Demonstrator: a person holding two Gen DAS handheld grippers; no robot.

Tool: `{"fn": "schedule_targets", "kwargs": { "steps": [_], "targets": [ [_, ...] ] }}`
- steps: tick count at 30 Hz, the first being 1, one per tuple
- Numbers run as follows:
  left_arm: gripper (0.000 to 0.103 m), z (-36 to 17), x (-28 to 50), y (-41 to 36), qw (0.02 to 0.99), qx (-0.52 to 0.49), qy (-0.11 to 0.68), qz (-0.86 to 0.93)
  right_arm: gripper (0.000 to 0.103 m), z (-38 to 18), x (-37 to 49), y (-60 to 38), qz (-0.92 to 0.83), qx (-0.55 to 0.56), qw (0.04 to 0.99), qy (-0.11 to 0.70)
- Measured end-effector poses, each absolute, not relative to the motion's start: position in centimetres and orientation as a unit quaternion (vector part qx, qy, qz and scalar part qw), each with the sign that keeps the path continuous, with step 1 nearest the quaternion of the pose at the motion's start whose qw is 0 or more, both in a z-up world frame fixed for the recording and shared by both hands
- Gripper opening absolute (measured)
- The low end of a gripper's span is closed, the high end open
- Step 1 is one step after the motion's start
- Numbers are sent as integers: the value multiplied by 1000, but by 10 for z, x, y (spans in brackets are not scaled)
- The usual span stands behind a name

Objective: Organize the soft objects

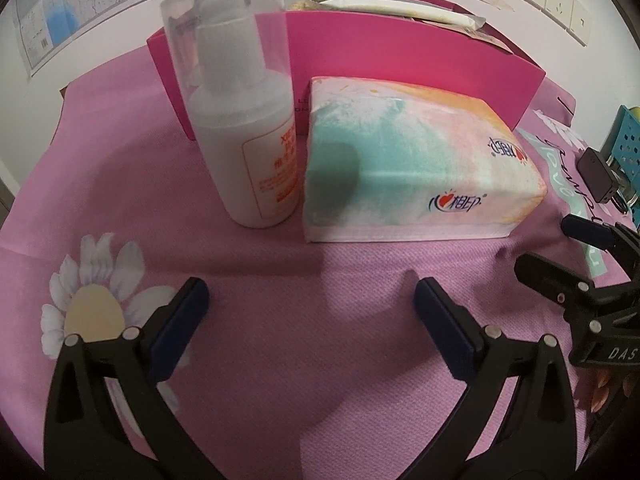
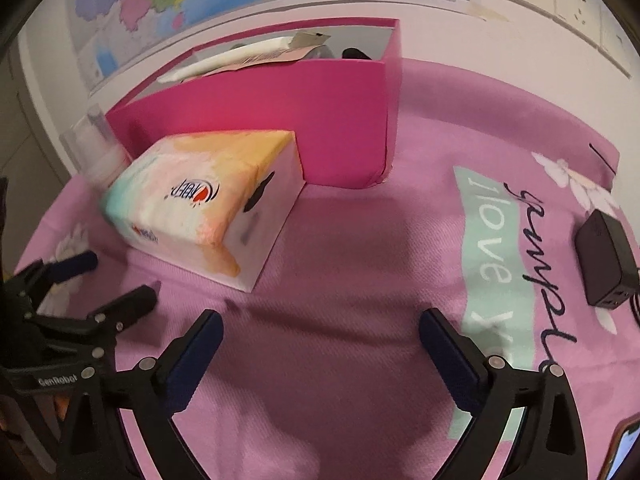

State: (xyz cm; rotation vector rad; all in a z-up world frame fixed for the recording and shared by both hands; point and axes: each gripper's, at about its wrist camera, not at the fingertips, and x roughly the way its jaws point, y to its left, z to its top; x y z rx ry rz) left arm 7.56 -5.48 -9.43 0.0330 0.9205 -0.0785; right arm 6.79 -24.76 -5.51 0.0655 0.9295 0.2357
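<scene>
A soft tissue pack (image 1: 416, 164) in pastel teal, pink and orange lies on the pink cloth just in front of an open pink box (image 1: 360, 60). Papers and small items stick out of the box (image 2: 320, 120). A white pump bottle (image 1: 244, 120) with a clear cap stands upright, touching the pack's left end. My left gripper (image 1: 312, 292) hovers open over bare cloth short of the pack, nothing between its fingers. My right gripper (image 2: 322, 320) is open too, over the cloth to the right of the pack (image 2: 208, 204). Each gripper shows at the edge of the other's view.
A black charger (image 2: 608, 256) with a cable lies on the cloth at the right, and a phone corner (image 2: 626, 452) shows at the bottom right. A teal perforated basket (image 1: 628, 136) stands at the far right. The wall behind the box carries a map and sockets.
</scene>
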Motion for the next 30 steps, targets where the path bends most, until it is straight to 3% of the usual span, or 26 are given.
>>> {"fn": "schedule_targets", "kwargs": {
  "steps": [11, 19, 30],
  "targets": [
    [103, -94, 75, -54, 895, 16, 444, -38, 103, -54, 70, -244, 87, 56, 885, 455],
    [103, -94, 75, -55, 895, 16, 444, -38, 103, -56, 78, -237, 104, -3, 872, 478],
    [103, -95, 75, -54, 895, 14, 444, -37, 103, -60, 80, -233, 74, -8, 890, 449]
  ]
}}
